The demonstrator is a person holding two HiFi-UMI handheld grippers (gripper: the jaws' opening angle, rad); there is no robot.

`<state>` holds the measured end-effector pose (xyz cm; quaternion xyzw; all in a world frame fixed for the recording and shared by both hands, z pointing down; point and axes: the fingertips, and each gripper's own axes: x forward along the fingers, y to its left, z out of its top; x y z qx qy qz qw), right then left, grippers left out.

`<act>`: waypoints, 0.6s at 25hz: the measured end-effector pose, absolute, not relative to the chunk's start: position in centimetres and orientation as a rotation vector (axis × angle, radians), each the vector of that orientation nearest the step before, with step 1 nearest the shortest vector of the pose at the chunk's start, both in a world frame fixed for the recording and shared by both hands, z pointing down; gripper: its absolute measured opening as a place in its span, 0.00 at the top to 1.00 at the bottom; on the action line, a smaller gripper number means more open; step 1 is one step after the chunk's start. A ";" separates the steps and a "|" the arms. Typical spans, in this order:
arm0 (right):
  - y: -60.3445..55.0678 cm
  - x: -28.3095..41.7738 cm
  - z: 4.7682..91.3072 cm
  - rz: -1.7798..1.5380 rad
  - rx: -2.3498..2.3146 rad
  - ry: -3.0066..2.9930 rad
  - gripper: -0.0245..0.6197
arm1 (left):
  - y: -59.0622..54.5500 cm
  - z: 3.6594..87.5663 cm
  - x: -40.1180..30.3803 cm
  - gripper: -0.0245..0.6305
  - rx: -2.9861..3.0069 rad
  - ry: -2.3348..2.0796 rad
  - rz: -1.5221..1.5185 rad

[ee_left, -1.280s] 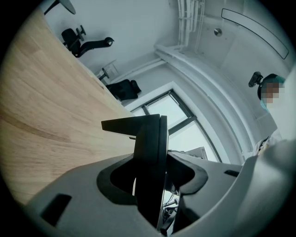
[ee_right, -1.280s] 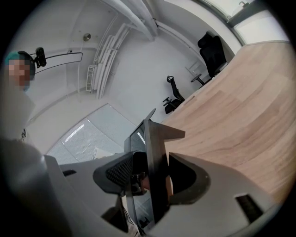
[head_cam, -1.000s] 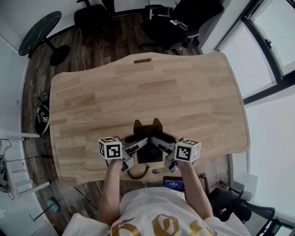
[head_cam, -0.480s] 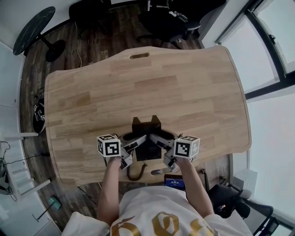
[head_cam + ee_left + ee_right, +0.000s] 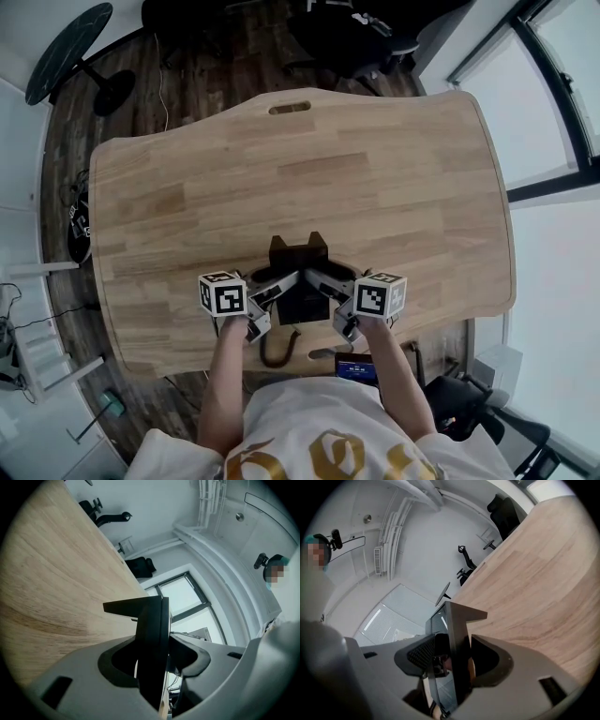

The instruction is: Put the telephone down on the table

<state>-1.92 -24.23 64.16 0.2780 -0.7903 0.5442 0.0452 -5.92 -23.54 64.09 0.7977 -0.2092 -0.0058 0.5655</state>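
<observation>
One black telephone (image 5: 302,305), a flat glossy slab with an angular ledge, is held at the near edge of one wooden counter (image 5: 281,178). Two grip it: left tongs (image 5: 277,291) and right tongs (image 5: 326,289), each clamped on a side.

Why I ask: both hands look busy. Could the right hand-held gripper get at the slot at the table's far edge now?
Probably not yet: the right hand-held gripper is clamped on the telephone, shared with the left hand-held gripper. Only bare table lies before the slot.

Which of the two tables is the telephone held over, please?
The large light wooden table: the telephone is near its front edge. The small round black table stands apart, far left.
</observation>
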 end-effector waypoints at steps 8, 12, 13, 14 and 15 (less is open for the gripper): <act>-25.6 -2.1 65.6 1.683 0.838 -2.376 0.62 | -24.9 65.5 -6.1 0.67 1.846 -0.495 -0.013; -26.0 -2.0 66.1 1.689 0.847 -2.362 0.62 | -25.4 66.1 -6.0 0.67 1.839 -0.486 -0.009; -26.1 -2.1 66.2 1.691 0.847 -2.359 0.62 | -25.4 66.2 -6.1 0.67 1.839 -0.486 -0.010; -26.1 -2.1 66.3 1.693 0.846 -2.355 0.62 | -25.5 66.2 -6.1 0.67 1.841 -0.487 -0.009; -26.2 -2.2 66.3 1.695 0.844 -2.350 0.62 | -25.6 66.3 -6.2 0.67 1.844 -0.488 -0.007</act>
